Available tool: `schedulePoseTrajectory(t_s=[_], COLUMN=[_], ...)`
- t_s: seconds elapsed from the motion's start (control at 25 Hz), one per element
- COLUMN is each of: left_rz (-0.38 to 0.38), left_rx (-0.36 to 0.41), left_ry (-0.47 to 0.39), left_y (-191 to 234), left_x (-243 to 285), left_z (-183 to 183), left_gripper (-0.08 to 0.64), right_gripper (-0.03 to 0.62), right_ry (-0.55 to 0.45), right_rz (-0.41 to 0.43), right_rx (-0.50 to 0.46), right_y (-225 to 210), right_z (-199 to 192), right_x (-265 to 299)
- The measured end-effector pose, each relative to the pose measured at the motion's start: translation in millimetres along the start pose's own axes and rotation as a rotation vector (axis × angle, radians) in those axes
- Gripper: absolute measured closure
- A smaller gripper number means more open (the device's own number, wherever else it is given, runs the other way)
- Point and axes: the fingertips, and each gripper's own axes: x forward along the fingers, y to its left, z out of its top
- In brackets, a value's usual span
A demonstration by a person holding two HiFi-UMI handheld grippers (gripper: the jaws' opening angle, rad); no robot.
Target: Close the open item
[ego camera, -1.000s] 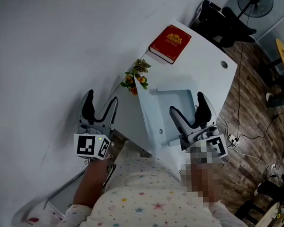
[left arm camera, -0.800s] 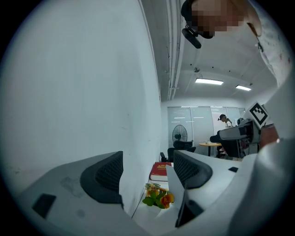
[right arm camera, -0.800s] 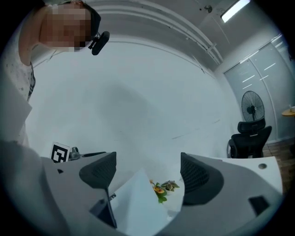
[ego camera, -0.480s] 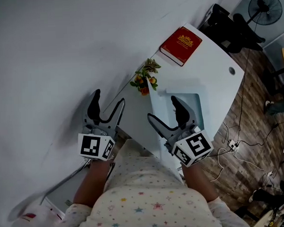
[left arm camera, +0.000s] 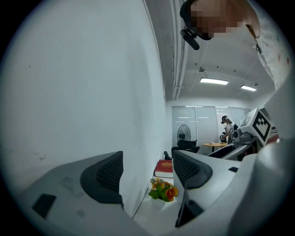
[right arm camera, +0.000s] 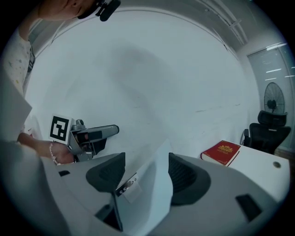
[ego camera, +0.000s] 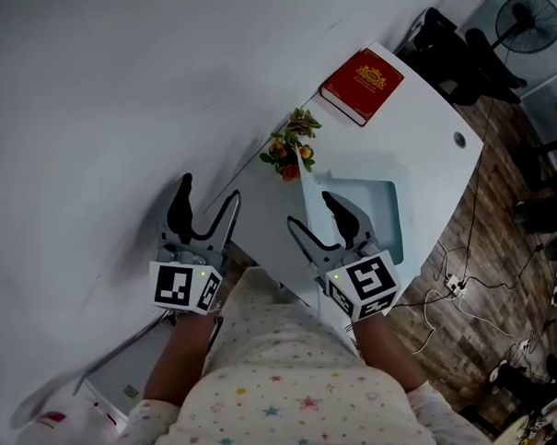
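A white desk [ego camera: 412, 119] has a hatch standing open, its pale blue recess [ego camera: 381, 211] exposed. The white lid [ego camera: 308, 227] stands nearly upright at the recess's left side. My right gripper [ego camera: 313, 215] is open, one jaw on each side of the lid's top edge. In the right gripper view, the lid panel [right arm camera: 150, 184] with a small metal fitting [right arm camera: 125, 183] fills the gap between the jaws; whether they touch it is unclear. My left gripper [ego camera: 208, 192] is open and empty, held off the desk near the white wall.
A red book [ego camera: 363, 82] lies at the desk's far end. A small flower bunch [ego camera: 289, 152] stands by the wall just beyond the lid. Black chairs [ego camera: 455, 48], a fan [ego camera: 526, 12] and floor cables [ego camera: 461, 278] are to the right of the desk.
My right gripper has swung left from over the open recess to straddle the upright lid. The left gripper has barely moved.
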Motion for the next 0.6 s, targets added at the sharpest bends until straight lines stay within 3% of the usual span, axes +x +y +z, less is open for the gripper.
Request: schedulePoseTrajectory(t_s=[0.4, 0.6], left_rz=[-0.031, -0.055], left_rx=[-0.009, -0.013], left_ry=[0.005, 0.001], left_y=[-7, -8], left_x=[4, 10], left_z=[-2, -1], left_gripper=[0.245, 0.245], right_gripper=[0.374, 0.382], right_ry=[-0.008, -0.012], right_rz=[-0.062, -0.109], right_rx=[-0.014, -0.006], right_y=[-10, -22], right_z=[-1, -2], right_x=[-14, -23])
